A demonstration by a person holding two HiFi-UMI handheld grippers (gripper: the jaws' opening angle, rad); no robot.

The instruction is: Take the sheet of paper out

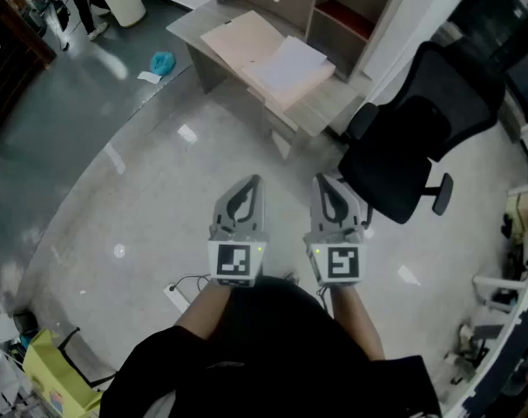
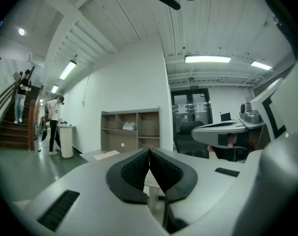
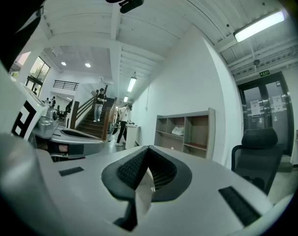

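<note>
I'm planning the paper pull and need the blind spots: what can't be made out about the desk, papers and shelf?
White paper stack on the pale wooden desk, head view: too small to count sheets.
Same stack, left gripper view: hidden behind the shut left gripper.
Brown wooden shelf unit: cut off by the head view's top edge; white item inside, right gripper view, too small to identify.
</note>
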